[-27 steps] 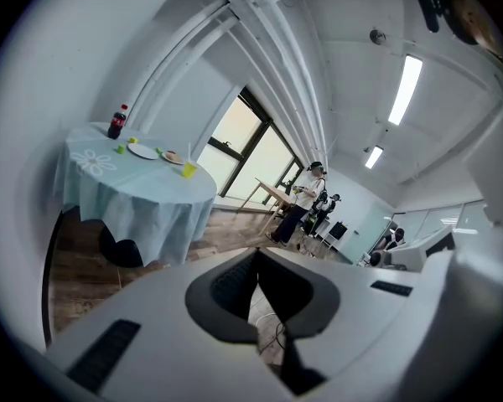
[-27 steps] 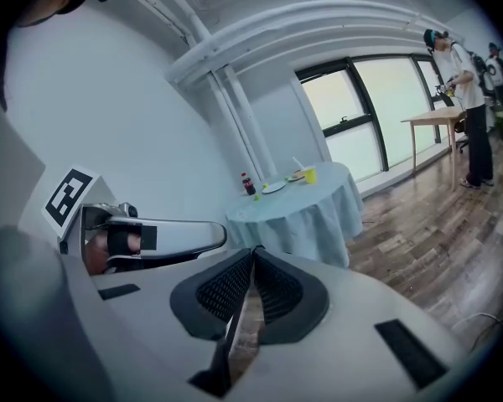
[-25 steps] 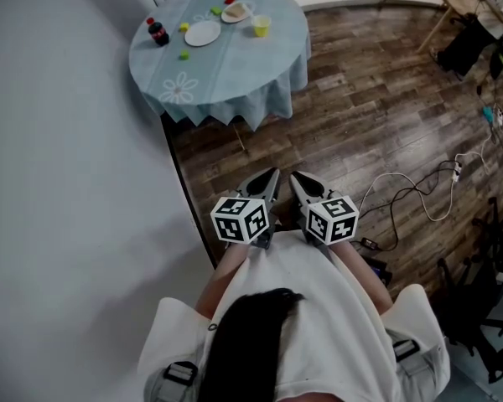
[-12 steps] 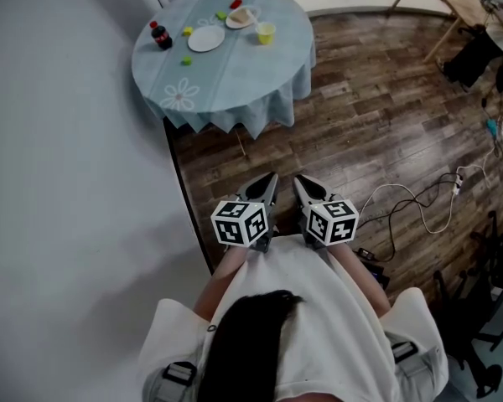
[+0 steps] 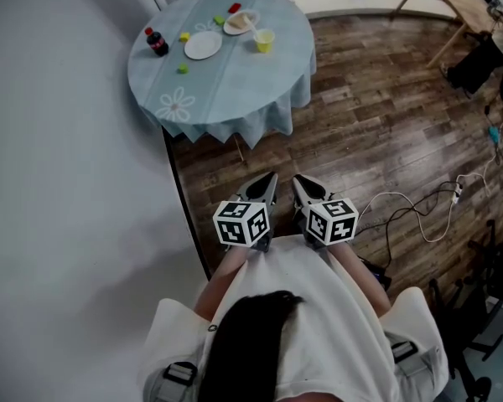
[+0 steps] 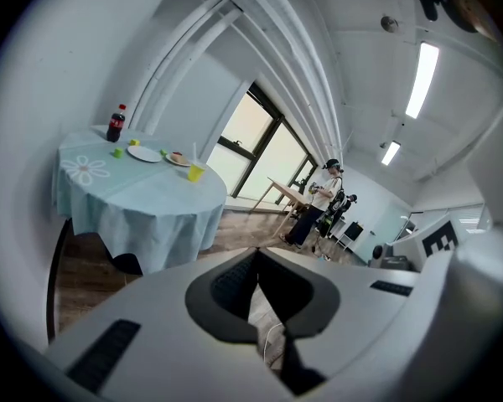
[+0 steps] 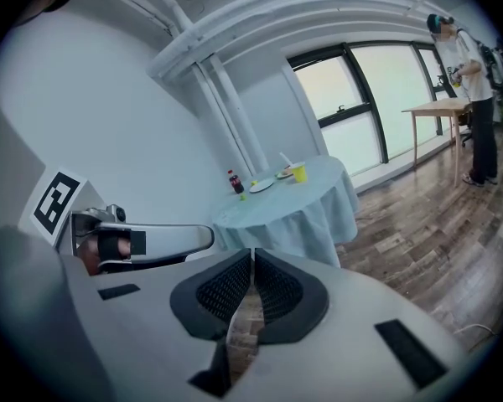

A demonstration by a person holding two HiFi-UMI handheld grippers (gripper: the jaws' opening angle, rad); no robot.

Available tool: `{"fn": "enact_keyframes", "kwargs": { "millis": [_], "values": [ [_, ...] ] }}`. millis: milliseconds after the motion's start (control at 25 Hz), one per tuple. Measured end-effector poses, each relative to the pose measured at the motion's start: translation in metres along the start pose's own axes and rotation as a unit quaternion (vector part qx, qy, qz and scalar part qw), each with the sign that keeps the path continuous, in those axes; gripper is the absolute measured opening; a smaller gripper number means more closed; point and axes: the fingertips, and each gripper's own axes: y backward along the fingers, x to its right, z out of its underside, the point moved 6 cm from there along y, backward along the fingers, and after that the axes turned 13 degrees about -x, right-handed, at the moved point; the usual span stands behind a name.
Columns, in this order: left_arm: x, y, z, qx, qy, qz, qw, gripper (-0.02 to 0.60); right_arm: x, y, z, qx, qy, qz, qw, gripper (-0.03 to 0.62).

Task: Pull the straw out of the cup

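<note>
Worktop (image 5: 235, 82): lower in my head view, nearer to me.
White cable (image 5: 391, 196): slides down-frame too.
Left tool (image 5: 272, 177), right tool (image 5: 296, 180): carried forward.

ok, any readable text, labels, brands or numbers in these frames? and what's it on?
No readable text in any view.
Bottle on the table: red label band, too small to read.
Left marker cube and right marker cube: black-and-white square patterns only, no letters or digits.

Wood floor (image 5: 377, 124), grey wall (image 5: 67, 182)
</note>
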Motion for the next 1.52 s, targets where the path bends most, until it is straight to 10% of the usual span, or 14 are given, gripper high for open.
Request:
{"fn": "enact_keyframes", "kwargs": {
  "millis": [1520],
  "values": [
    [0.026,-0.128,-0.101,0.032,0.019,-0.047,0.9982,0.009,0.144,-0.028,-0.115,-0.001,0.007,-0.094,0.996,0.037]
  ]
}}
